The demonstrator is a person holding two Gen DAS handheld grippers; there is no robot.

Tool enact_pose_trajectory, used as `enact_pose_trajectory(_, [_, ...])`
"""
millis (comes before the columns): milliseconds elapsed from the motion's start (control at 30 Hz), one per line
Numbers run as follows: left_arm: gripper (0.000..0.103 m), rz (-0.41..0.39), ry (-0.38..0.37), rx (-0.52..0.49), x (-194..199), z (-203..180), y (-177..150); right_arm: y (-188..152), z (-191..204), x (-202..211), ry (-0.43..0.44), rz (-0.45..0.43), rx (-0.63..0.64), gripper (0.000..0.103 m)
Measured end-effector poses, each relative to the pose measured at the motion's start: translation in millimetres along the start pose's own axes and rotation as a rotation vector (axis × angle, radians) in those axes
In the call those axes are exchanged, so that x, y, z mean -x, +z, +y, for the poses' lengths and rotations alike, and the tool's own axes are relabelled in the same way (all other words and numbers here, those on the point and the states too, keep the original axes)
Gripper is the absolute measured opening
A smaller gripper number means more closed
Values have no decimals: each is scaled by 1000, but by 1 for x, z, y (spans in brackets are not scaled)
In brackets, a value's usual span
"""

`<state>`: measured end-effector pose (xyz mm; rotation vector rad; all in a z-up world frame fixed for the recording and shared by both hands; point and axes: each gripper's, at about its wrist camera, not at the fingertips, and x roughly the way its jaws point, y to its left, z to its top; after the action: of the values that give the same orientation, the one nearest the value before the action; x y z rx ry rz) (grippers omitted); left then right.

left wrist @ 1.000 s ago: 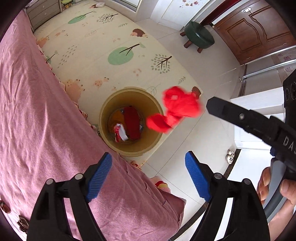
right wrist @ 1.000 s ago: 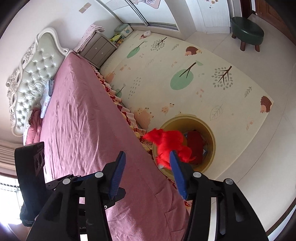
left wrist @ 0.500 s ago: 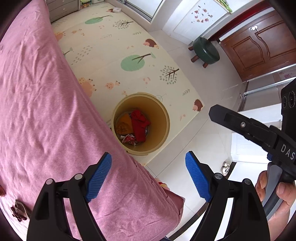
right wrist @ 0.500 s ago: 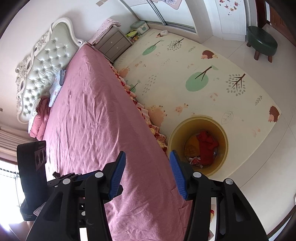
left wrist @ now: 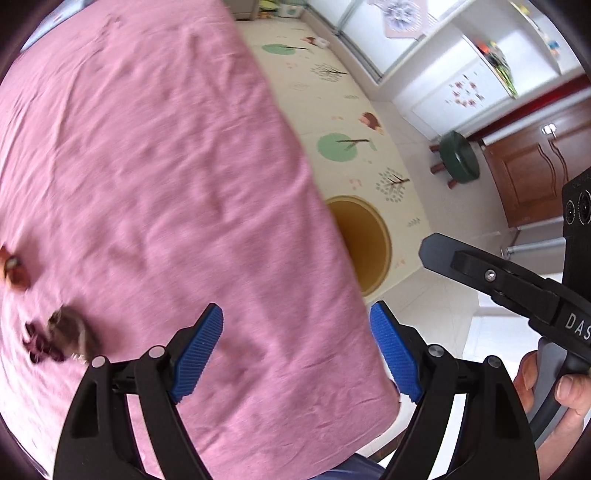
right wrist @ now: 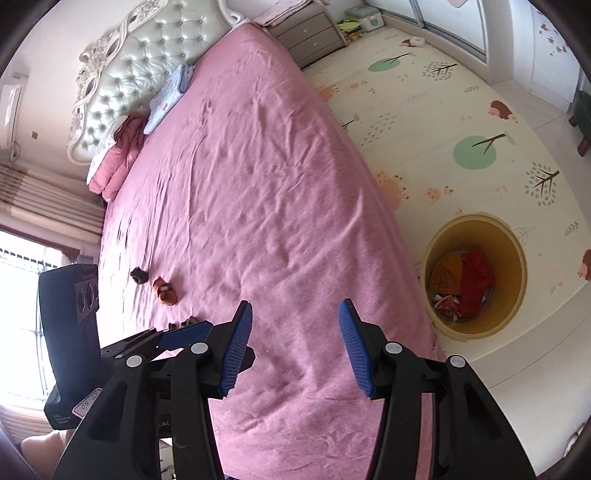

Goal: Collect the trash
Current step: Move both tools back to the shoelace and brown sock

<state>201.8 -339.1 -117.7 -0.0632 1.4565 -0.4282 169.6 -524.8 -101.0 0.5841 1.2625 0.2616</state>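
Observation:
The yellow bin [right wrist: 476, 275] stands on the floor beside the bed and holds red and orange trash [right wrist: 474, 282]; in the left wrist view the bin [left wrist: 364, 240] is half hidden behind the bed edge. Small scraps lie on the pink sheet: an orange-brown one [right wrist: 165, 290], a black one [right wrist: 139, 275] and a blurred dark cluster [left wrist: 55, 338]. My left gripper [left wrist: 296, 352] hangs open over the sheet near the bed's corner, nothing between its blue pads. My right gripper [right wrist: 295, 343] is also open and empty above the sheet, left of the bin.
The pink bed [right wrist: 240, 166] fills most of both views, with pillows [right wrist: 118, 155] and a tufted headboard [right wrist: 147, 55] at the far end. A patterned play mat [right wrist: 443, 122] covers the floor. A green stool [left wrist: 460, 157], a wooden door [left wrist: 528, 173] and a nightstand [right wrist: 310, 33] stand farther off.
The red trash dropped from the air into the bin. Both grippers swung from over the bin back across the bed, so scraps on the sheet came into view.

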Motion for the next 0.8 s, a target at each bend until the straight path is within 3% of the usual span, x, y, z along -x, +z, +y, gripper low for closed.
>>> enact_pose_trajectory(400, [81, -71, 55, 393, 44, 177, -69, -25, 122, -97, 49, 203, 225, 49])
enact_pose_trajectory(800, [82, -107, -12, 708, 50, 291, -112, -34, 191, -183, 38, 342, 329, 49])
